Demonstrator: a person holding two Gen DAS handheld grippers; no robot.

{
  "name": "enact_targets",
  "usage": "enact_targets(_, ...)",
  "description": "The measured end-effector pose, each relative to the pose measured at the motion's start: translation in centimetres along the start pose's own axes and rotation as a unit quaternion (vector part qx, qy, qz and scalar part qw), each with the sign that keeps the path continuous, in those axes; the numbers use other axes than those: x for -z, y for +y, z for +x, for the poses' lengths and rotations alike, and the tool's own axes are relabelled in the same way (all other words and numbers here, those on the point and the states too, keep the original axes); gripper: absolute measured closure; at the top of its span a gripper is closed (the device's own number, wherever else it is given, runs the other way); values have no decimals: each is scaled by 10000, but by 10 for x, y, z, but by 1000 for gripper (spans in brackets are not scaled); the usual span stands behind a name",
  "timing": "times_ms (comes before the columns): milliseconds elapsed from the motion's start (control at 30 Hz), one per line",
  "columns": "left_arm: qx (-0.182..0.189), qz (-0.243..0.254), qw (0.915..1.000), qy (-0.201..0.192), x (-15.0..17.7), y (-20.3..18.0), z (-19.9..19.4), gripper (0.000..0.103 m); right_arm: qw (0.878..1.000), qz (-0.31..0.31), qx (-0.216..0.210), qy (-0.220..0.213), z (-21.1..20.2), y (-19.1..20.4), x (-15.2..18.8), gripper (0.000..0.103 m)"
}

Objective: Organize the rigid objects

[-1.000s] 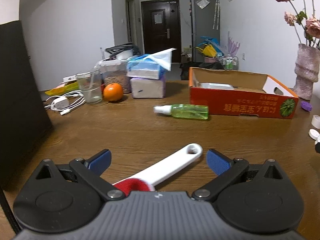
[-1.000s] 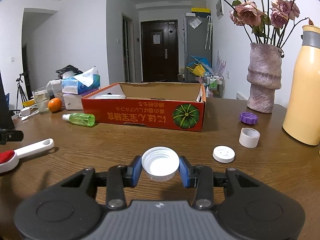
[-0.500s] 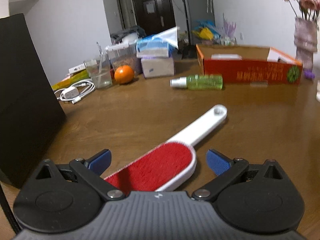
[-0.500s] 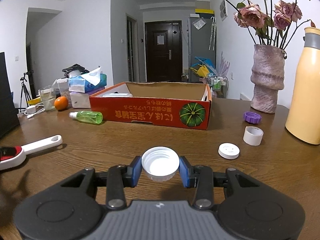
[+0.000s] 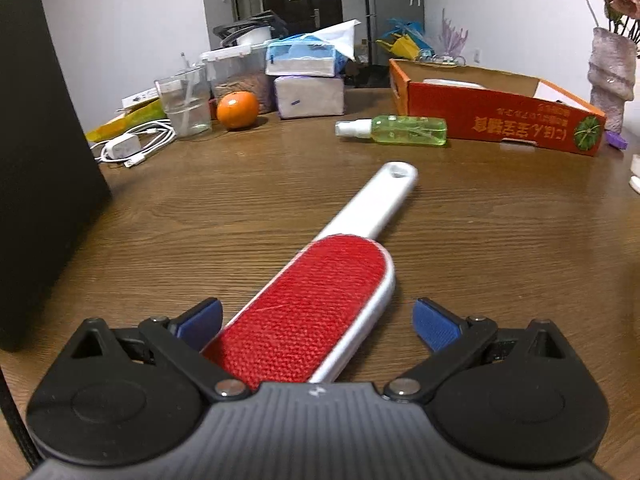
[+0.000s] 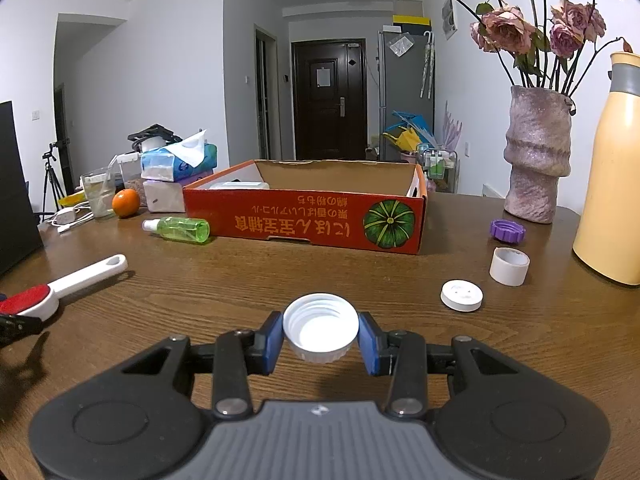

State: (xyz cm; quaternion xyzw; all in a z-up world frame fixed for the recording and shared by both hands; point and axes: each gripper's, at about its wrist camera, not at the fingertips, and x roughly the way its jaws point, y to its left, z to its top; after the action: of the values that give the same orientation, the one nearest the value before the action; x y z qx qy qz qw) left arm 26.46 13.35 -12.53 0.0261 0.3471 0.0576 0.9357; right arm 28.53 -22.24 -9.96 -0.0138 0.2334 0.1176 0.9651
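Note:
A lint brush [image 5: 320, 304] with a red pad and white handle lies on the wooden table [image 5: 500, 240]. My left gripper [image 5: 318, 320] is open, its blue fingers either side of the red pad. The brush also shows in the right wrist view [image 6: 60, 286]. My right gripper [image 6: 320, 338] is shut on a white bottle cap [image 6: 320, 330], held above the table. An orange cardboard box [image 6: 312, 216] stands ahead, open on top. A green spray bottle [image 6: 180, 229] lies by its left corner.
A flat white lid [image 6: 461, 295], a white ring cap [image 6: 509, 265] and a purple cap [image 6: 507, 231] lie at the right. A vase [image 6: 536, 156] and yellow flask [image 6: 612, 184] stand behind. An orange [image 5: 237, 109], glass [image 5: 186, 106], tissue boxes [image 5: 306, 76], charger cable [image 5: 132, 146] sit at the far left.
My left gripper has pulled back and tilted down, so more of the brush's red pad shows between its open fingers. My right gripper, holding the cap, has risen and drawn back slightly.

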Motion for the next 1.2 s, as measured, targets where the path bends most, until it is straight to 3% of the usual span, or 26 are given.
enact_targets(200,87,-26,10000,11,-2,-10,2,0,10000,0,-9,2,0,0,1,64)
enact_targets(433,-79,-572,9980,240,-5,-2,14,0,10000,-5,-8,1,0,0,1,64)
enact_targets(567,-217,-734,9969,170,-5,0,10,16,10000,-14,-5,0,0,1,1,64)
enact_targets(600,-223,-757,9968,143,-5,-1,9,24,10000,-19,-5,0,0,2,2,64)
enact_targets(800,-290,-921,9953,49,-5,-1,4,43,10000,-41,-20,3,-1,4,2,64)
enact_targets(1200,-157,-1003,9948,-98,-4,-15,-8,46,10000,-71,-50,-33,-5,5,3,64)
